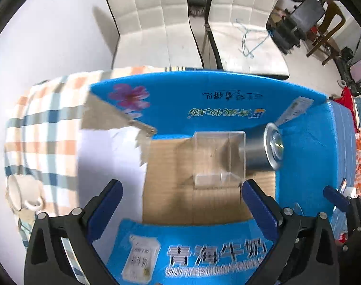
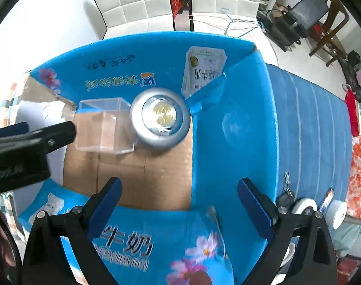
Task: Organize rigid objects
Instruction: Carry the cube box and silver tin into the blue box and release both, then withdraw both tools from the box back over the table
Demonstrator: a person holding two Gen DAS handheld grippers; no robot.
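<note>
An open blue cardboard box printed with white characters and pink flowers sits with its flaps spread, and on its brown floor stand two things side by side: a clear plastic cube box and, touching its right side, a round silver puck light with a yellow centre under its lens. In the left wrist view the clear plastic cube box lies just ahead of the left gripper, whose blue-padded jaws stand wide apart with nothing between them. The right gripper is likewise spread wide and empty above the box floor, nearer than the puck light. A checked cloth covers the tabletop left of the box, with a white mug on it. Two white padded chairs stand beyond
</note>
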